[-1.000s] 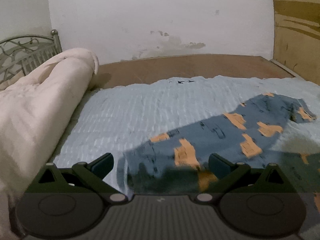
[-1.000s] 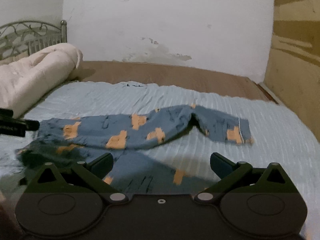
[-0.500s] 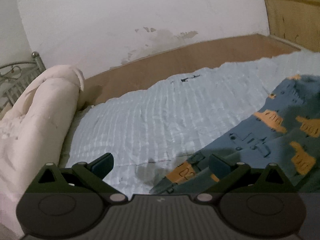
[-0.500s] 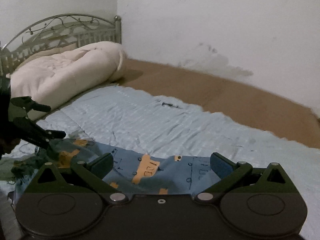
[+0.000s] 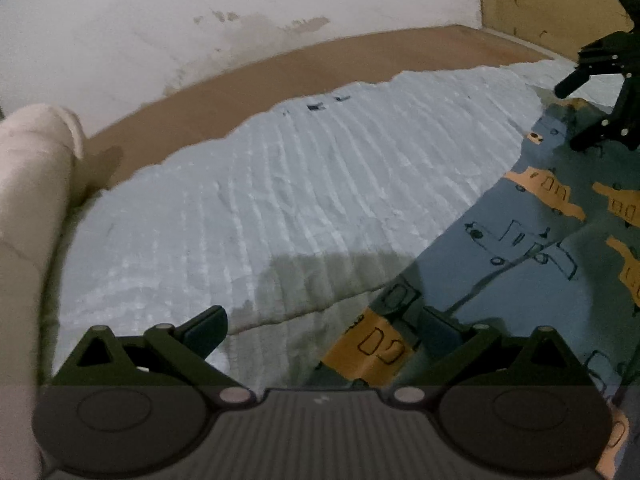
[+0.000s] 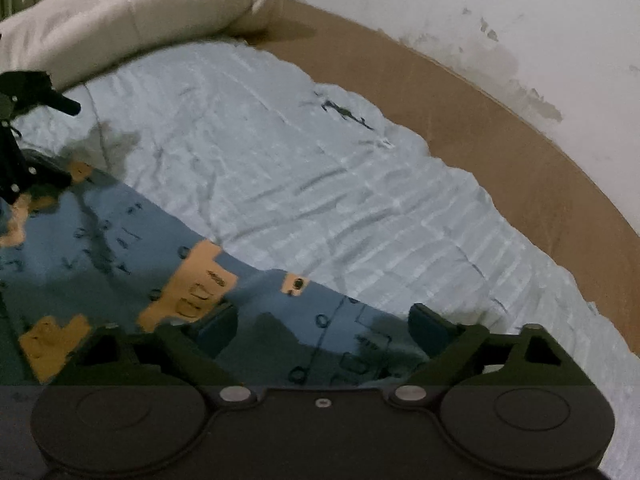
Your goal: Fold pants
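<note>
- The left wrist view sat low over the bed (image 5: 320, 184), close to the sheet, and looked forward between the fingers of the left hand-held gripper (image 5: 322, 330) toward the wall (image 5: 240, 4).
- The pants (image 5: 532, 248) filled its right side; the quilt (image 5: 28, 184) stood at its left edge.
- The right wrist view also sat low and close, tilted, and looked along the right hand-held gripper (image 6: 324, 326) across the bed (image 6: 360, 184) toward the quilt (image 6: 132, 12) and the wall (image 6: 520, 12).
- The pants (image 6: 100, 240) lay at its lower left.
- Both views shared the sheet, pants, quilt and wall.
- Each caught the other tool: the right hand-held gripper (image 5: 600, 92) at upper right, the left hand-held gripper (image 6: 24, 136) at left edge.
</note>
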`<state>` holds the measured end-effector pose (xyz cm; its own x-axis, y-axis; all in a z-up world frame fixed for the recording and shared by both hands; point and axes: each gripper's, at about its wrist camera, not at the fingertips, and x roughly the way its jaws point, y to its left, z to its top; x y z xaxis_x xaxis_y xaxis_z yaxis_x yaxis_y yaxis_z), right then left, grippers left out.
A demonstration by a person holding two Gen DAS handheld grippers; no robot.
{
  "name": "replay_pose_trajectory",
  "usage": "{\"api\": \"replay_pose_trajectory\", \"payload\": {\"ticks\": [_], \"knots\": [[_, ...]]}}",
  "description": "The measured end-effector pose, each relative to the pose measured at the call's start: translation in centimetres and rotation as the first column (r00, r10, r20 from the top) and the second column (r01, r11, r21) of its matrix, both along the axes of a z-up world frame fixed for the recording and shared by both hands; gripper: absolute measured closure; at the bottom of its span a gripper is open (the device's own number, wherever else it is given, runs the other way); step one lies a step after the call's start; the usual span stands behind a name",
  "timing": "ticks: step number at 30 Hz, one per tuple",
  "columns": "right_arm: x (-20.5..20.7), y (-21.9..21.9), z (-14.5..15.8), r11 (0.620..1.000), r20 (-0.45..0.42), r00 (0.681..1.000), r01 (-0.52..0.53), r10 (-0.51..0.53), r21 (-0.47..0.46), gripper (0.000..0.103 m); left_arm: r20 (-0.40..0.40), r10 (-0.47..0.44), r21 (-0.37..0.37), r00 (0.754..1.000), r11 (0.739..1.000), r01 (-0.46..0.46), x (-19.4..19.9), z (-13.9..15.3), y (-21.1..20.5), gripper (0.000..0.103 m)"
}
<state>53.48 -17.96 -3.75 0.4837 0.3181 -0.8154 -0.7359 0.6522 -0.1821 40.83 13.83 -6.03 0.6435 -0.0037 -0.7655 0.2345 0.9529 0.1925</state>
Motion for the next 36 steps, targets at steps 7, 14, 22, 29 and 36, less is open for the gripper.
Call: {"api": "replay_pose_trajectory", "payload": {"ticks": [7, 14, 22, 29, 36], "knots": [[1.8, 1.5, -1.6, 0.993, -0.018, 0.996, -0.094, 0.093, -0.071, 0.015, -0.085, -0.045, -0.042, 0.995, 0.998, 0.041, 2.1, 0.4, 1.8, 0.003], [3.0, 2.2, -3.5, 0.991, -0.155, 0.983, -0.112, 0.101, -0.068, 0.023, -0.216, -0.095, -0.124, 0.972, 0.99, 0.069, 3.7, -0.4, 2.3, 0.038], [1.5, 2.5, -2.5, 0.978, -0.114, 0.983, -0.159, 0.144, -0.136, 0.085, -0.247, -0.059, -0.049, 0.967, 0.998, 0.049, 3.0, -0.4, -0.3, 0.103], [-0.6, 3.5, 0.5, 0.967, 0.051, 0.976, -0.201, 0.211, -0.156, 0.102, -0.01, 0.02, 0.109, 1.0, 0.994, -0.019, 1.4, 2.3, -1.7, 0.103], [0.8, 6.0, 1.5, 0.994, 0.274, 0.957, -0.067, 0.089, -0.089, 0.102, 0.099, 0.142, 0.149, 0.985, 0.977, -0.156, 2.6, 1.9, -0.6, 0.103]]}}
